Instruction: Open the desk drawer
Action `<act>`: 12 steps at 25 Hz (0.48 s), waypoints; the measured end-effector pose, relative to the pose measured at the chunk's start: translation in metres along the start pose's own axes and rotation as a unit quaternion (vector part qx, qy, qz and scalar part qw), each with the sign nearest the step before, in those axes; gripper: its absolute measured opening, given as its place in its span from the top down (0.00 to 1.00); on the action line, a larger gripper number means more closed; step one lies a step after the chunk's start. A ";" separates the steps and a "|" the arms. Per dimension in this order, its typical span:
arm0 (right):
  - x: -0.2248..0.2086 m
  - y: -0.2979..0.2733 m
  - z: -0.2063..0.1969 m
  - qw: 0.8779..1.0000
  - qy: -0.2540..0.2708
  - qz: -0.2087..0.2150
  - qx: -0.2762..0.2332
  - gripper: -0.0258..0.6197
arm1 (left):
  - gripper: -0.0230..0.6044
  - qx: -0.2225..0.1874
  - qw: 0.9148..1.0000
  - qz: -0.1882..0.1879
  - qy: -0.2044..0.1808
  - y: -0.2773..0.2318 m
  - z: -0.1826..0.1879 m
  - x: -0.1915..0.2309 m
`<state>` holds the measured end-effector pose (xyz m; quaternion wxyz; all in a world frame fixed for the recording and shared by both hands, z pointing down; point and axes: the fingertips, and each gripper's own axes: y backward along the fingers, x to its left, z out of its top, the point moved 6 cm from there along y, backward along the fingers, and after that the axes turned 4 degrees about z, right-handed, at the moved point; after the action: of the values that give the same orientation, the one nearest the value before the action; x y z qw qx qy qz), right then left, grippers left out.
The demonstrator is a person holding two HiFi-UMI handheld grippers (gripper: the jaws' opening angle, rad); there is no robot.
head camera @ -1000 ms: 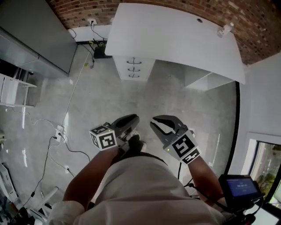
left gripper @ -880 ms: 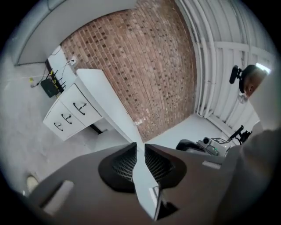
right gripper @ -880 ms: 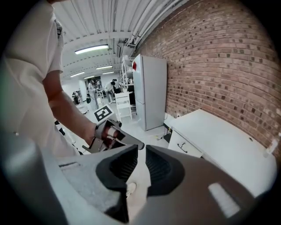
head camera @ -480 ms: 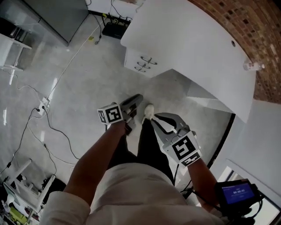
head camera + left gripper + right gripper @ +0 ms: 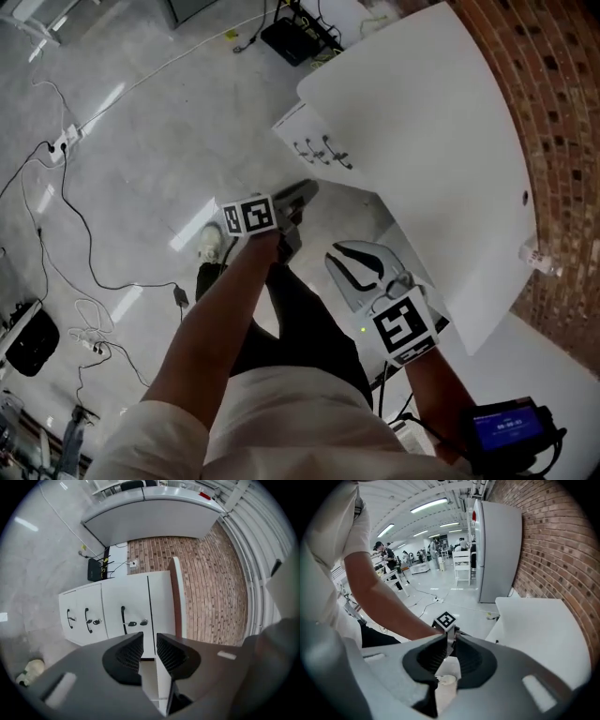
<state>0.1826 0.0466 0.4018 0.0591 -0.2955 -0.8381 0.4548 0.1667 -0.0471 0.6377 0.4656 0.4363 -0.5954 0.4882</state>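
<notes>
The head view has swung since half a second ago. The grey floor (image 5: 141,141), smooth and glossy with streaks of reflected light, now fills the left side. The white table (image 5: 422,122), a flat, matte slab with a curved edge, has come closer and runs down the right. Beyond it lies a wall of rough red brick (image 5: 562,112).

Under the table's near end sits the white drawer unit (image 5: 309,139), boxy and smooth-fronted. The left gripper view shows its three drawer fronts (image 5: 108,616) side by side, each with a thin dark curved handle, and all of them appear flush and closed.

The left hand-held gripper (image 5: 302,195) is nearer the unit than before, just short of its front and not touching it. Its dark ribbed pads (image 5: 129,653) stand a narrow slit apart with nothing between them (image 5: 150,651).

The right hand-held gripper (image 5: 336,255), grey-bodied with black curved fingers, now overlaps the table's edge in the head view. It hangs behind and beside the left one. Its jaws are likewise only slightly parted and empty (image 5: 450,656), and the left gripper's marker cube (image 5: 445,619) shows beyond them.

The pale shoe (image 5: 210,242), which was between the two grippers earlier, is now out to the left of the left one. Thin dark cables (image 5: 66,202) loop loosely over the floor.
</notes>
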 end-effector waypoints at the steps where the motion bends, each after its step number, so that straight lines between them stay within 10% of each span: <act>1: -0.009 -0.002 -0.003 1.000 0.005 0.008 0.005 0.89 | 0.82 -0.012 1.000 0.000 0.007 -0.012 0.000 0.008; 12: -0.045 -0.033 -0.031 0.997 0.041 0.052 0.049 0.89 | 0.82 -0.073 0.997 0.009 0.037 -0.084 0.024 0.074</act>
<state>0.2161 0.0313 0.4540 0.0841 -0.3535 -0.7955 0.4849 0.2318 -0.0873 0.7232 0.5135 0.3772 -0.6157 0.4636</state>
